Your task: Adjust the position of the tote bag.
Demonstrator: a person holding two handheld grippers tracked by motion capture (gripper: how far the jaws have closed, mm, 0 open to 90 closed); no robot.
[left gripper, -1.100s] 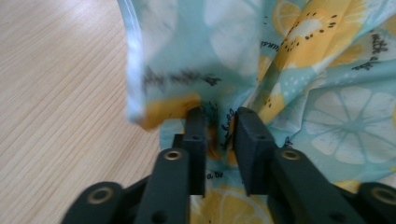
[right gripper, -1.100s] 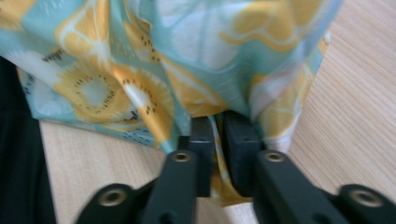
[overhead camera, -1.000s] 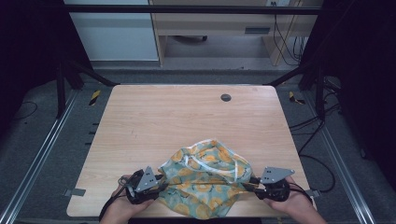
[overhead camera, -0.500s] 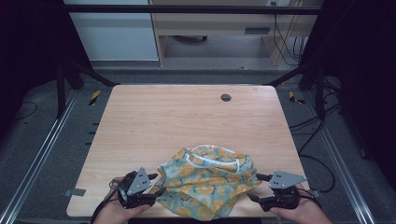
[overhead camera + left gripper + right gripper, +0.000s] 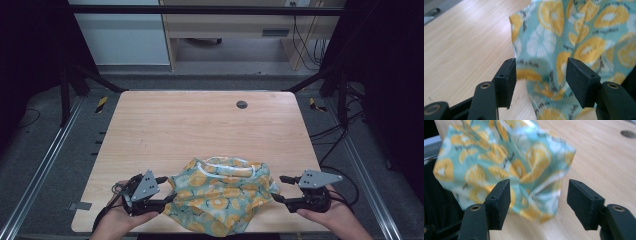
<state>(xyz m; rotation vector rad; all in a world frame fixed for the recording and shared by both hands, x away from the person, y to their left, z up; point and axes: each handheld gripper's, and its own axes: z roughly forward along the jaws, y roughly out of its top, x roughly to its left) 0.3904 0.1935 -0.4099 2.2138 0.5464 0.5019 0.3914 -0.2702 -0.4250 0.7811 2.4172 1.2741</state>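
Observation:
A crumpled teal cloth (image 5: 220, 192) printed with orange slices lies near the table's front edge, a white-trimmed opening on its far side. My left gripper (image 5: 169, 190) is open at the cloth's left edge. In the left gripper view the cloth (image 5: 574, 37) hangs in folds between and beyond the spread jaws of that gripper (image 5: 541, 77). My right gripper (image 5: 276, 187) is open just off the cloth's right edge. In the right gripper view the cloth (image 5: 499, 157) is blurred and sits just ahead of the gripper (image 5: 539, 200), with nothing pinched.
The wooden table (image 5: 200, 125) has a round dark grommet (image 5: 242, 104) at the back right. Metal frame rails (image 5: 45, 165) run along both sides, and cables (image 5: 345, 170) trail at the right. A cabinet and a desk stand beyond the far edge.
Both grippers have opened, let go of the cloth's edges and drawn outward and back toward the person. The cloth has settled lower and wider on the table.

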